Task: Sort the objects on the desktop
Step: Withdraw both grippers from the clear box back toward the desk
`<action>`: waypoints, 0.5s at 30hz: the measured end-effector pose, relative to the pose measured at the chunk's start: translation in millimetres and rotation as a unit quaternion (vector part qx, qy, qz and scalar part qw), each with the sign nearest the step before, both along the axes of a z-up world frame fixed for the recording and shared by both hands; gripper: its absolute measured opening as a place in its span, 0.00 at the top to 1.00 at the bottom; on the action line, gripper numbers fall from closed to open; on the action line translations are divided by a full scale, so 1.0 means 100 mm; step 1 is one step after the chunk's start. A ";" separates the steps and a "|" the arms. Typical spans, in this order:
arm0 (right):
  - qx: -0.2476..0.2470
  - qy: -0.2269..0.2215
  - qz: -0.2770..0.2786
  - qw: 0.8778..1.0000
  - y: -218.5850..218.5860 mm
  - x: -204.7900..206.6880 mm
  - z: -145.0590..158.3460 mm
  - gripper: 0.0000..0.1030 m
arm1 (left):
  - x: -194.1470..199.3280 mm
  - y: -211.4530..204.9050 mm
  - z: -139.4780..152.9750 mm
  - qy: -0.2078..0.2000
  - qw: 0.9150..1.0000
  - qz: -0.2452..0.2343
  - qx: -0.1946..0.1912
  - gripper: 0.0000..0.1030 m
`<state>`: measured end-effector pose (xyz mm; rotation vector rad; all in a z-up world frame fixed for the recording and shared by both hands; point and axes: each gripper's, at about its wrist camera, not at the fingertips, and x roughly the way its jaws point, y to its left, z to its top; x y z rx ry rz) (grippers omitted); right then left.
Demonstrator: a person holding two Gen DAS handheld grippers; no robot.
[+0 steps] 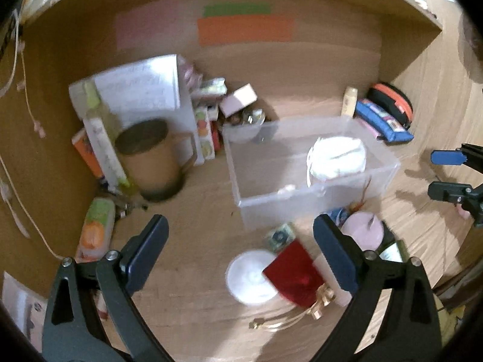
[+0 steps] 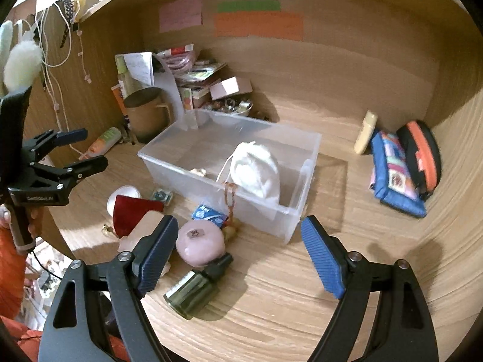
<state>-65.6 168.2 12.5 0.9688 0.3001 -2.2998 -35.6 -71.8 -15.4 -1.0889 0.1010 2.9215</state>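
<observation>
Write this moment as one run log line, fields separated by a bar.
left gripper: open, empty | right gripper: open, empty | clear bin: holds white pouch | pink round case, dark bottle: on desk

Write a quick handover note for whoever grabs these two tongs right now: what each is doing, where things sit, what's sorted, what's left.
Left tongs: open, empty, hovering above the red pouch and white round lid.
Right tongs: open, empty, above the pink round case and dark bottle.
Clear bin: holds the white drawstring bag and one small pale item.
Left to sort: the pieces above, the blue packet by the bin's front wall, and the blue pencil case and orange-black case at right.
</observation>
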 end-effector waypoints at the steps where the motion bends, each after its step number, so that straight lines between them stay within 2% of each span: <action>1: 0.001 -0.004 0.001 1.000 -0.01 0.00 -0.04 0.21 | 0.00 -0.03 -0.05 -0.006 1.000 0.003 0.002 0.05; 5: 0.004 -0.021 0.010 1.000 -0.05 -0.02 -0.19 0.21 | 0.04 -0.17 -0.27 -0.034 0.999 0.017 0.012 0.05; 15: 0.021 -0.056 0.046 0.997 -0.24 -0.04 -0.58 0.21 | 0.22 -0.30 -0.64 -0.070 0.997 0.003 0.011 0.05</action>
